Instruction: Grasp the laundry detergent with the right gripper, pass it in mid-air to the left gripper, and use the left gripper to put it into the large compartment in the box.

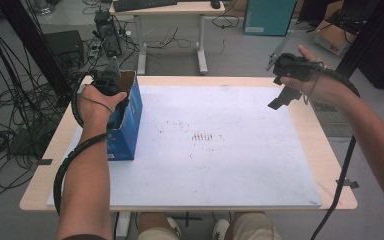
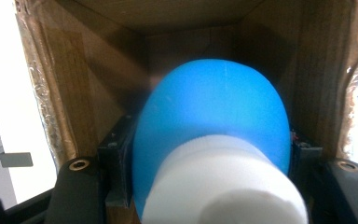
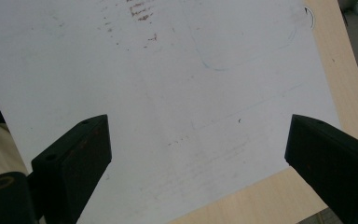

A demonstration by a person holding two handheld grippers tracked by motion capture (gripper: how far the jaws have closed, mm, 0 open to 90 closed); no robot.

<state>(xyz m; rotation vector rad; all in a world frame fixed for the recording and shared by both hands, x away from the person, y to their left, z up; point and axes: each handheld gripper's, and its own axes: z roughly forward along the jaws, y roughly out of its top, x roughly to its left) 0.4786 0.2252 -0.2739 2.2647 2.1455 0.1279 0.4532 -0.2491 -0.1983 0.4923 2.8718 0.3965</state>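
Bottle (image 2: 214, 135) sitting clamped in left gripper (image 1: 107, 80), blue body pointing down into open carton (image 1: 130, 112), white cap nearest the camera, while right gripper (image 1: 285, 92) hovering well apart, jaws wide, holding nothing.

My high view looks forward and down over the whole worktop (image 1: 325, 165) from my side, fairly far off. My left claw's camera sits very close, facing into the open box (image 2: 98, 70), which the high view shows at centre left. My right claw's camera looks down close on the white sheet (image 3: 191, 93), shared with the high view.
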